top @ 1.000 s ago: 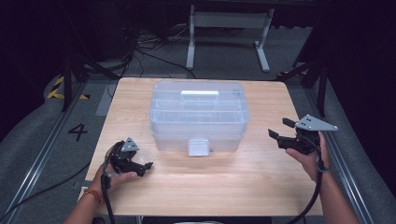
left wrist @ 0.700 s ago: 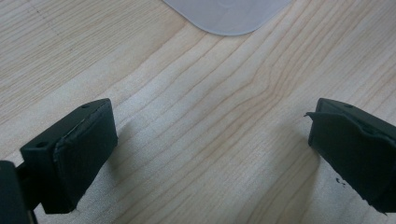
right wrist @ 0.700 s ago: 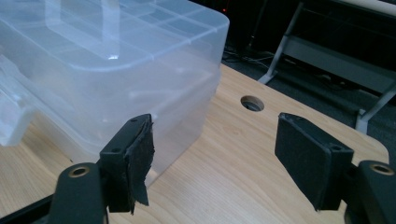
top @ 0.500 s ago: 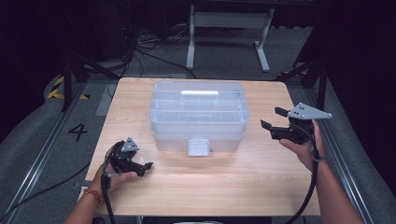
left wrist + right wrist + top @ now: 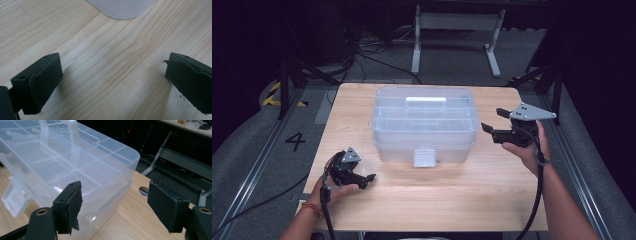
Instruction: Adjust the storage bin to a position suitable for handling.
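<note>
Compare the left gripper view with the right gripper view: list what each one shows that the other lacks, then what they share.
Left gripper view alone: a rounded corner of pale translucent plastic at the top edge. Right gripper view alone: the clear plastic compartment box with its white carry handle, its front latch, and a grey metal stand on the dark floor. Both: the light wooden table and an open claw holding nothing, left claw, right claw.

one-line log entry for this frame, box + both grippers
box: clear plastic box mid-table, lid shut | left gripper: open, empty, low over table | right gripper: open, empty, beside box's right end, apart
</note>
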`<act>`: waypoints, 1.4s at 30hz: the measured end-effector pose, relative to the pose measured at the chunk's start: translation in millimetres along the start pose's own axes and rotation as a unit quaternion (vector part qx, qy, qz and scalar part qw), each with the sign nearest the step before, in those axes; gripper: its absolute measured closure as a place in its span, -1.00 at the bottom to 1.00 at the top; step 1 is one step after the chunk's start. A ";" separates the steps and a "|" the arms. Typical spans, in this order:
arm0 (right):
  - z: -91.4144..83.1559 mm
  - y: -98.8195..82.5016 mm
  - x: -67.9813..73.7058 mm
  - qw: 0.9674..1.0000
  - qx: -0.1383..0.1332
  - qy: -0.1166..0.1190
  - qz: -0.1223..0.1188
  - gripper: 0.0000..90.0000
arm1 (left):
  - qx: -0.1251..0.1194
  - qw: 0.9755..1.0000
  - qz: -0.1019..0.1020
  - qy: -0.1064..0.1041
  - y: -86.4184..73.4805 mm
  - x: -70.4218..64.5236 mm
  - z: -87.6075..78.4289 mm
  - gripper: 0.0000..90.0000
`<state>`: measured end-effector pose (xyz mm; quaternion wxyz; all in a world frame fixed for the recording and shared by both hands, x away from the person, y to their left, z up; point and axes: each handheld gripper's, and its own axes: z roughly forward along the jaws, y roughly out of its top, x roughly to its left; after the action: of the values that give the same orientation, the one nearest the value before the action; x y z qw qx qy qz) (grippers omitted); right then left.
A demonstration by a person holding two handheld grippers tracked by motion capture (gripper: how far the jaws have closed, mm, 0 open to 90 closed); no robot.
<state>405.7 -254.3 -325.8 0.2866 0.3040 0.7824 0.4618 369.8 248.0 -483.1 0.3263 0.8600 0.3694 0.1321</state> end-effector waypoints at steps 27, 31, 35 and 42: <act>47.5 50.8 27.9 0.999 0.010 0.036 -0.037 -0.33 | 0.000 1.000 0.000 0.000 0.0 0.0 0.0 -0.96; 53.9 57.0 31.4 0.998 0.020 0.042 -0.040 -0.31 | 0.000 1.000 0.000 0.000 0.0 0.0 0.0 -0.96; 57.8 61.0 33.1 0.998 0.025 0.042 -0.046 -0.28 | 0.000 1.000 0.000 0.000 0.0 0.0 0.0 -0.96; 69.7 66.2 36.7 0.997 0.038 0.053 -0.052 -0.23 | 0.000 1.000 0.000 0.000 0.0 0.0 0.0 -0.96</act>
<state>446.6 -163.1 -301.2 0.2565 0.2489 0.8282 0.4316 369.8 248.0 -483.2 0.3265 0.8599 0.3694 0.1324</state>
